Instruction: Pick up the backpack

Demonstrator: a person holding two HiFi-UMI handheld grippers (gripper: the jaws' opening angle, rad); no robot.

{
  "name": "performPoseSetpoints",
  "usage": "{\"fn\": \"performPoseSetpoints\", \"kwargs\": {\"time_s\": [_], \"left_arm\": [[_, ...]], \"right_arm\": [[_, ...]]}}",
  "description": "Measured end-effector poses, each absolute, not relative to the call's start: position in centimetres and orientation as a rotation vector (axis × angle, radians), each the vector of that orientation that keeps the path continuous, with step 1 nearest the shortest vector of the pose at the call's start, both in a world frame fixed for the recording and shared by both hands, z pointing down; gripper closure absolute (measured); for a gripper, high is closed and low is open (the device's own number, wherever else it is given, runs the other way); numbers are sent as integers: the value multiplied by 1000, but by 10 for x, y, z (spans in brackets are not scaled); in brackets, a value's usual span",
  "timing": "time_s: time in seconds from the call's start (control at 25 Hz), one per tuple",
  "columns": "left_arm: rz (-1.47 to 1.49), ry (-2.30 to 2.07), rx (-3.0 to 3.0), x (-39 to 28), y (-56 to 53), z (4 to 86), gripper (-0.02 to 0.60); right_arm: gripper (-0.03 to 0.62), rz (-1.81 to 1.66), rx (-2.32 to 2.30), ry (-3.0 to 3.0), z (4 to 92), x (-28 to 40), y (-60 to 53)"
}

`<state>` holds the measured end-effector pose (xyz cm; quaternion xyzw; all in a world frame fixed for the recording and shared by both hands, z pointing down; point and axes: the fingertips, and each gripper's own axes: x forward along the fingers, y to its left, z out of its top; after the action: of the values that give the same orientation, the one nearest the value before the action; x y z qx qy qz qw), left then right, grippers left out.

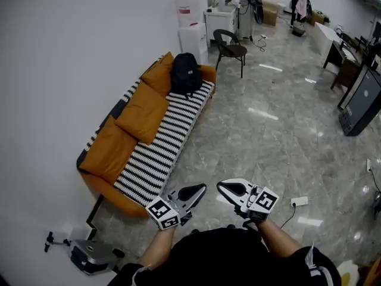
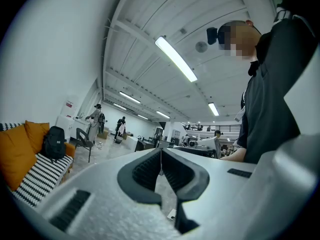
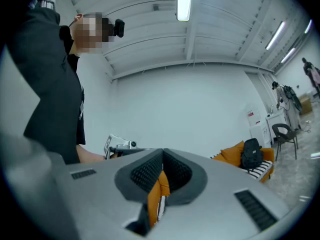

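Backpack [image 1: 186, 72] upright at sofa's [image 1: 168, 140] far end, well ahead | my left gripper [image 1: 200, 189] nearer than right gripper [image 1: 221, 187] | both jaws pinched closed, holding nothing

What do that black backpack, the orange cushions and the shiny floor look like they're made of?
Backpack: probably a woven synthetic fabric, matt black; it slumps softly and shows no shine.
Orange cushions: looks like upholstery cloth, matt, with soft creases; leather can't be ruled out.
Floor: polished stone or tile, grey and veined, glossy enough to mirror the ceiling lights.
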<state>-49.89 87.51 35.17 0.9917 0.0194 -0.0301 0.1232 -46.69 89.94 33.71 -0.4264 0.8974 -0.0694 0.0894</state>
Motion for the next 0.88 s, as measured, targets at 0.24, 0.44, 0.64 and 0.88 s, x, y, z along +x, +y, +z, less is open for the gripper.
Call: {"fn": "performPoseSetpoints", "kwargs": {"time_s": [0.24,0.44,0.64,0.88], "left_arm": [[-88,74,2890,-488,880,351,558],[-103,70,2887,-471,888,348,558],[-103,77,2888,-452,898,348,558],[-105,97,2886,-421,918,352,558]], "right_arm": [[568,-199,-1265,2671,336,-458,906],[568,-196,-1282,2658,335,-440,917],[568,-188,-1301,2655,337,-421,932],[568,-194,-1304,2666,341,-395,955]]}}
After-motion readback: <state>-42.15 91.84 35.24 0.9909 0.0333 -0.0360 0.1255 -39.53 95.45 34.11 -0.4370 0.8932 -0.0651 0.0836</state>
